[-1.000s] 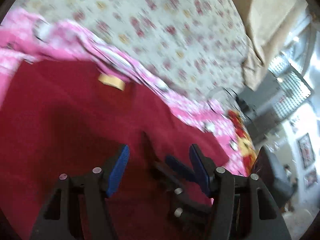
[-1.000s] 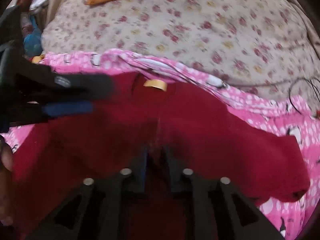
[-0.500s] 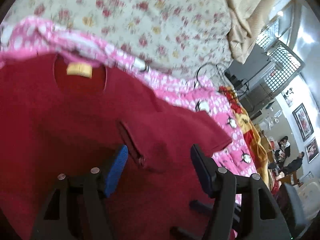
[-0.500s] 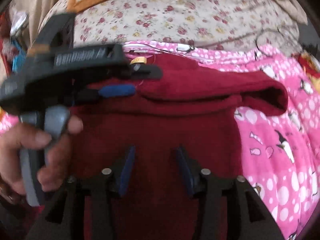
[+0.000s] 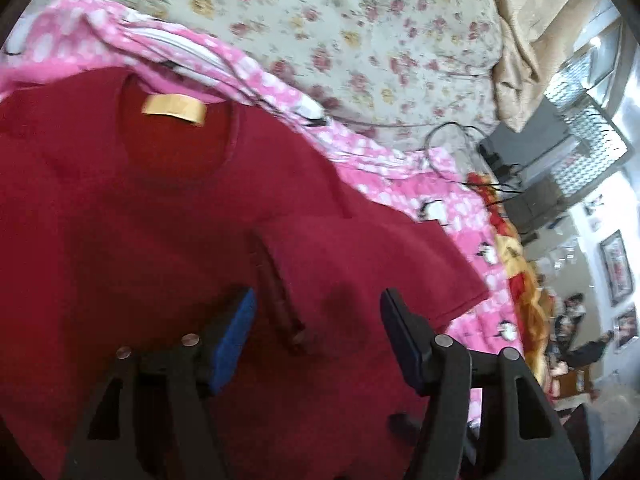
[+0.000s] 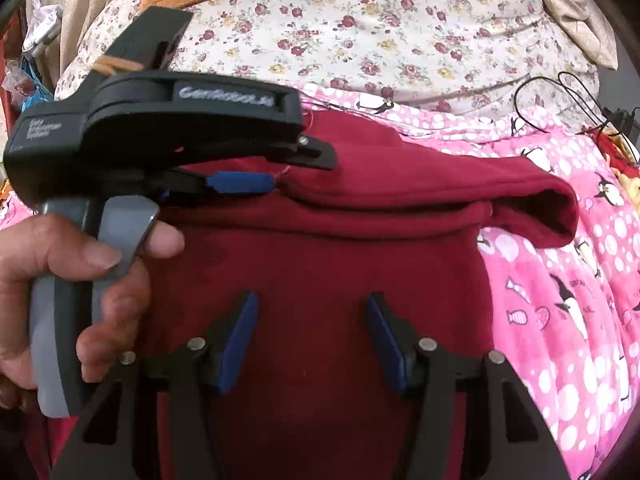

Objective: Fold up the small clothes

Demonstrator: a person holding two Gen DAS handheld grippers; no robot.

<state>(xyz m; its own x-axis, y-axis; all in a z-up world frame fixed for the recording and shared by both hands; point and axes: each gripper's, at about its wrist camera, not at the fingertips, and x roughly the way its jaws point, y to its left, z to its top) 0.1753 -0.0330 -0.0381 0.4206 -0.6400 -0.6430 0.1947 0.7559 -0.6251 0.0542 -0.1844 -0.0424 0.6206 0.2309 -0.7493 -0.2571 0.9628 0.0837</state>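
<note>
Left tool [image 5: 316, 320]: fingers spread wide, nothing between them — it hovers over the folded-in sleeve [image 5: 360, 268] of the red shirt [image 5: 120, 240], lower centre of the left wrist frame. No contact with the cloth can be confirmed. In the right wrist frame the same tool appears at left [image 6: 276, 172], side-on, with a hand [image 6: 80, 280] on its grey grip; its blue pad sits just beside the sleeve's folded edge, touching or not I cannot tell.

Right tool [image 6: 310, 340]: fingers likewise parted, gripping nothing, above the shirt's body at lower centre.

Red shirt [image 6: 320, 280]: fills the middle and left of both frames, lying on a pink penguin-print blanket [image 6: 560, 280] over a floral bedsheet [image 6: 380, 20]. One sleeve [image 6: 440, 200] is folded across the chest, its cuff open toward the right of the right wrist frame. Neck opening at upper left of the left wrist frame, with a yellow label [image 5: 174, 109] inside.

Small item — black cable [image 6: 560, 92] at upper right.
</note>
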